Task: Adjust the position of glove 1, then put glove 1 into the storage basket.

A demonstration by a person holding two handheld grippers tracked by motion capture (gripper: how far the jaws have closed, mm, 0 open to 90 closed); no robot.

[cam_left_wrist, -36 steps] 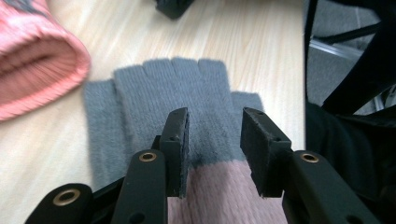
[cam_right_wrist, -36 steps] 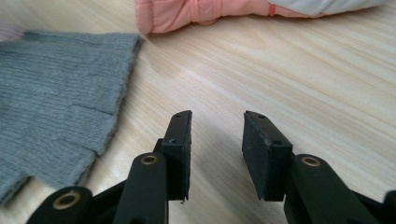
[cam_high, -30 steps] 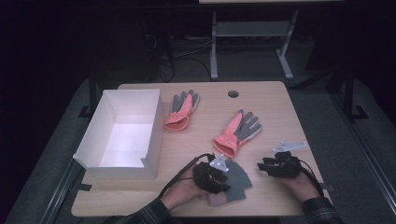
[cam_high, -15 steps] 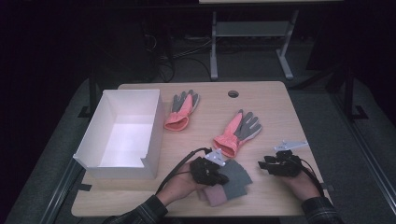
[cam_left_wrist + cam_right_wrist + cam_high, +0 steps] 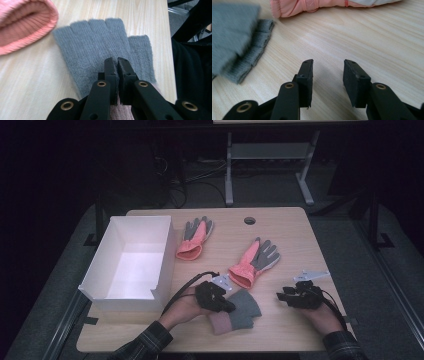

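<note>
At the near edge of the table, the left gripper has just closed its jaws, pinching the grey glove at mid-palm; the glove's fingers point away from the gripper, its pink cuff toward the person. The right gripper waits half-open and empty, off to the glove's right. The white box lies to the left.
</note>
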